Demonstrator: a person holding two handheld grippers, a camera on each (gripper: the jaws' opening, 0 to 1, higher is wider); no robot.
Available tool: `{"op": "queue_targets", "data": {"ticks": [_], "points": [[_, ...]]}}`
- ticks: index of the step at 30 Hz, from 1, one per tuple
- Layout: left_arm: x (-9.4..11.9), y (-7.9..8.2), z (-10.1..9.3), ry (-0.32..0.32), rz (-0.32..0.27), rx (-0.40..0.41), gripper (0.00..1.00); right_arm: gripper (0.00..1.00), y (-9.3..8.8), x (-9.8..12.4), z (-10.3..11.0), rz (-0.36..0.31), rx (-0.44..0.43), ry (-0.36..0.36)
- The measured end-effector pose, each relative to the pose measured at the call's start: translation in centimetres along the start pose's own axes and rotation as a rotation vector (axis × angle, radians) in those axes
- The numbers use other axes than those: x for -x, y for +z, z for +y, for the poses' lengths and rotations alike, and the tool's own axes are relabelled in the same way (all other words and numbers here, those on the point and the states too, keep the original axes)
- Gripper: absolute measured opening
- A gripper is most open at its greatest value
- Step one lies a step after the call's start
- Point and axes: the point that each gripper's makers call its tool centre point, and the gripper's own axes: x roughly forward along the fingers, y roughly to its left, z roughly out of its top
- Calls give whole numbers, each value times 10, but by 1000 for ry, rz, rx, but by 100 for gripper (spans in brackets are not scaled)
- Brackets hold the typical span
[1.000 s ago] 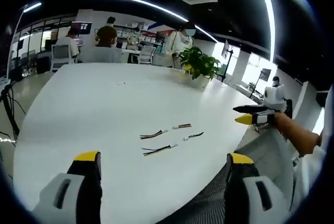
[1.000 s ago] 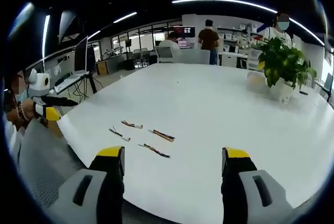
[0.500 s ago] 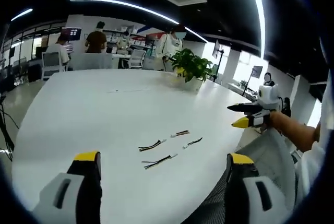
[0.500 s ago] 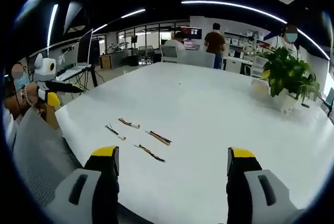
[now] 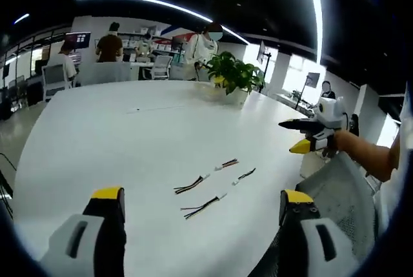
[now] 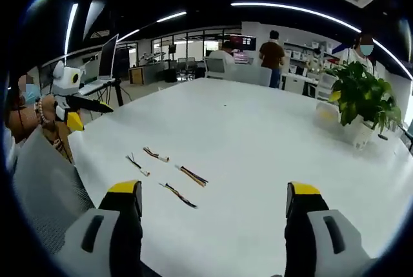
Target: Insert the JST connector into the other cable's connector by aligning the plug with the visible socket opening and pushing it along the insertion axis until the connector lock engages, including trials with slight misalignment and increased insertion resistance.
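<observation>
left gripper view looked out over a wide white table (image 5: 116, 128) from its near edge. the left gripper (image 5: 201, 203) had its two yellow-tipped jaws standing well apart at the bottom of the view, with nothing between them. four short cables lay on the table just beyond the jaws: a cable with a white plug (image 5: 191, 184) at near left, a second cable (image 5: 226, 163) just beyond it to the right, a thin dark cable (image 5: 244, 175) at right, and a loose-ended cable (image 5: 202, 206) nearest the jaws. all four lay flat and apart from the jaws. at far right the right gripper (image 5: 298, 136) came into view, held by a hand (image 5: 344, 144) above the table's edge, its jaws spread with nothing in them. a potted plant (image 5: 233, 77) stood far across the table, and people (image 5: 110, 43) stood by desks behind it.

right gripper view showed the same table (image 6: 258, 135) from the other side. the right gripper (image 6: 217, 193) also had its jaws wide apart and bare. the cables lay to the left of centre, beyond the jaws: a short thin cable (image 6: 136, 163) at far left, a cable (image 6: 155, 154) just beyond it, a striped cable (image 6: 192, 175) in the middle, and a cable (image 6: 178, 195) nearest the jaws. the left gripper (image 6: 90, 113) showed at the left edge, jaws spread and holding nothing. the potted plant (image 6: 361, 99) stood at far right.
</observation>
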Motion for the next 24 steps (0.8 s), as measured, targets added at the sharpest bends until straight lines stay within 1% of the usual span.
{"op": "queue_targets", "data": {"ticks": [3, 8, 10, 15, 17, 18, 20, 22, 24], "points": [[-6, 5, 3, -10, 3, 2, 99, 91, 4, -5, -2, -5, -8, 10], [-18, 14, 9, -15, -15, -28, 99, 88, 7, -14, -5, -4, 17, 24], [-23, 15, 14, -13, -18, -31, 99, 87, 6, -18, -5, 3, 22, 39], [-38, 8, 23, -19, 16, -48, 99, 84, 4, -31, -5, 19, 54, 65], [-42, 8, 26, -22, 18, -48, 99, 82, 4, -36, -4, 21, 63, 78], [-44, 9, 27, -31, 17, -49, 99, 81, 5, -37, -4, 17, 69, 84], [-48, 8, 31, -28, 14, -27, 99, 80, 10, -42, -3, -7, 85, 102], [-51, 11, 33, -39, -11, -18, 99, 79, 15, -46, -1, -32, 93, 121], [-54, 13, 36, -47, -34, -4, 99, 76, 17, -52, 2, -41, 99, 146]]}}
